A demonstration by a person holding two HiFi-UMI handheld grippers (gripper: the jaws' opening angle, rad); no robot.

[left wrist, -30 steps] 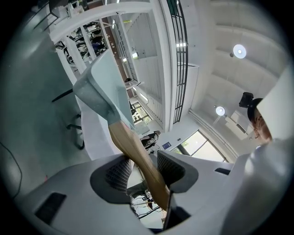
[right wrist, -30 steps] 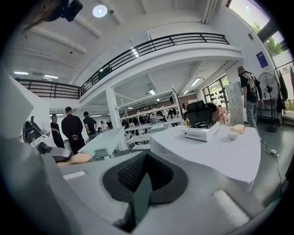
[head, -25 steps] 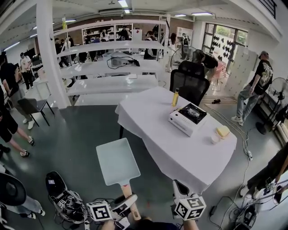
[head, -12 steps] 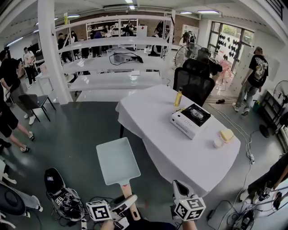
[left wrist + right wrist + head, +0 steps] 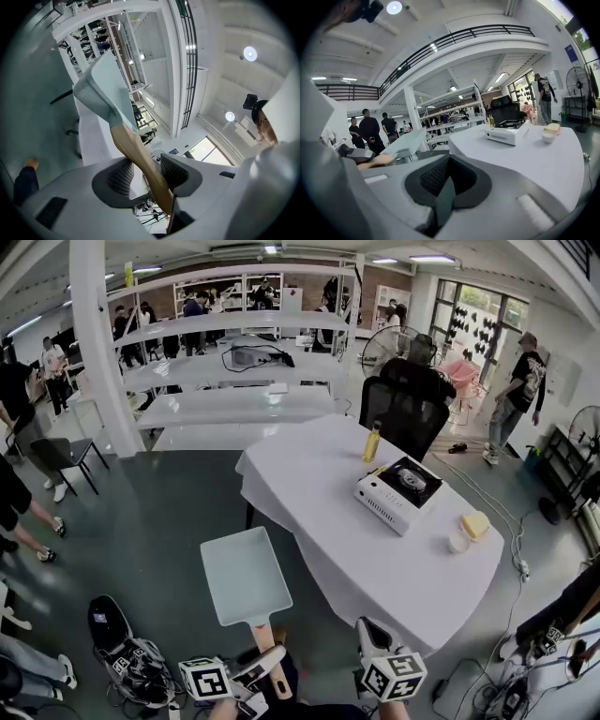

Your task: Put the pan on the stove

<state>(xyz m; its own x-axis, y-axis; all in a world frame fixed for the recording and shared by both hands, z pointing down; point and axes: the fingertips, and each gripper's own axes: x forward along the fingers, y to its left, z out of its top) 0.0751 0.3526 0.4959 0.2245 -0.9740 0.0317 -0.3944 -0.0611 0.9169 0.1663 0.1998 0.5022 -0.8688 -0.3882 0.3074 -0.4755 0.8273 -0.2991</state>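
- Pan [image 5: 246,576], pale and square, hangs over the grey floor [image 5: 141,521] just left of the table [image 5: 319,521], well apart from the stove [image 5: 398,491].
- Left gripper [image 5: 265,669] grasps the pan's wooden handle [image 5: 136,154], with both pads pressing on it.
- Right gripper [image 5: 373,638] is clenched on nothing, its jaws meeting.
- Stove sits on the table's white cloth, with a yellow bottle [image 5: 372,442] just beyond it.
- Bowl [image 5: 457,544] and a yellow block [image 5: 476,524] lie near the table's right end.
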